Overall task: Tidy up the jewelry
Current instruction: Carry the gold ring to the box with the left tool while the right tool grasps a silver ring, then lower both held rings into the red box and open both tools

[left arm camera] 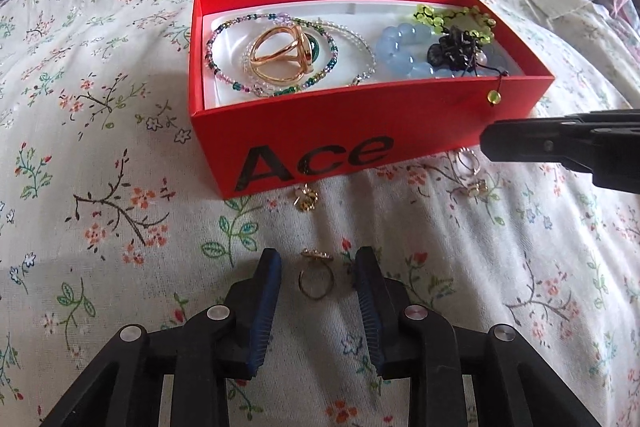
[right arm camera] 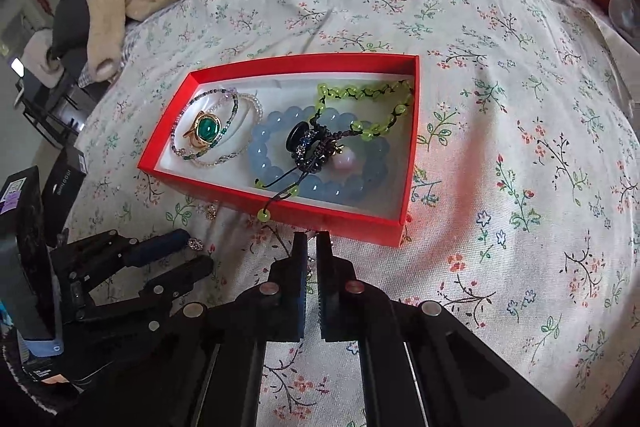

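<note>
You have one red box (left arm camera: 320, 131) on the floral bed (left arm camera: 100, 147), holding four bracelets: one multicoloured (left arm camera: 216, 39), one clear (left arm camera: 370, 57), one blue (left arm camera: 404, 47), one green (left arm camera: 452, 17). A gold ring with a green stone (left arm camera: 286, 57) lies inside the multicoloured one. Four small pieces lie loose before the box: a ring (left arm camera: 315, 275), a gold piece (left arm camera: 306, 199), and two (left arm camera: 468, 159) (left arm camera: 474, 187) to the right.

Your left gripper (left arm camera: 318, 267) tilts steeply down, jaws spread either side of the loose ring, clear of it. Your right gripper (right arm camera: 312, 247) angles down at the box's near wall, jaws pressed together; whether they pinch anything cannot be told.

A green bead (left arm camera: 494, 98) dangles over the near wall. Open bedspread lies left of the box.
</note>
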Action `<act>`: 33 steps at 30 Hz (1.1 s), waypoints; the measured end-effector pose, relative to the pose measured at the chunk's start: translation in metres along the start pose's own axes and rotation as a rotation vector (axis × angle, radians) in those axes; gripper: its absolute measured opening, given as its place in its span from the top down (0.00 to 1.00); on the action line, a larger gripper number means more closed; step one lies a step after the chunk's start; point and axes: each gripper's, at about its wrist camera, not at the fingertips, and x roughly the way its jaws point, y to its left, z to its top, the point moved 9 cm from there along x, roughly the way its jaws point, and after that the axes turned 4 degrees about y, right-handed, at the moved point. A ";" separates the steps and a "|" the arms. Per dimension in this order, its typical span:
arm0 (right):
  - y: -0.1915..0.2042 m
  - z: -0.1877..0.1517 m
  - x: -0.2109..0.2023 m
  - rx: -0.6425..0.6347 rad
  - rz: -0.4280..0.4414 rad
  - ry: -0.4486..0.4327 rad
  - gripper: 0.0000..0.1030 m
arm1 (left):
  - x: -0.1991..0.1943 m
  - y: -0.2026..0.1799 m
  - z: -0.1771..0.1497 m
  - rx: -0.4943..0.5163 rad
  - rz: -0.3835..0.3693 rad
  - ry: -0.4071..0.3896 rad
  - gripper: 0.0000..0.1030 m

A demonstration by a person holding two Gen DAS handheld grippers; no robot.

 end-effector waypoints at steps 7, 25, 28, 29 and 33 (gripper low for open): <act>-0.014 -0.007 0.011 0.070 -0.014 0.061 0.60 | -0.001 0.003 0.004 -0.009 0.017 0.002 0.89; -0.012 -0.004 0.019 0.091 -0.108 0.038 0.83 | -0.007 0.006 0.004 -0.038 0.009 0.001 0.89; -0.014 -0.004 0.014 0.120 -0.075 0.044 0.83 | -0.012 0.008 0.006 -0.046 0.000 -0.009 0.89; -0.015 -0.005 0.012 0.128 -0.065 0.046 0.84 | -0.014 0.009 0.007 -0.049 -0.003 -0.012 0.89; -0.015 -0.005 0.000 0.148 -0.043 0.046 0.84 | -0.022 0.011 0.011 -0.067 -0.014 -0.030 0.89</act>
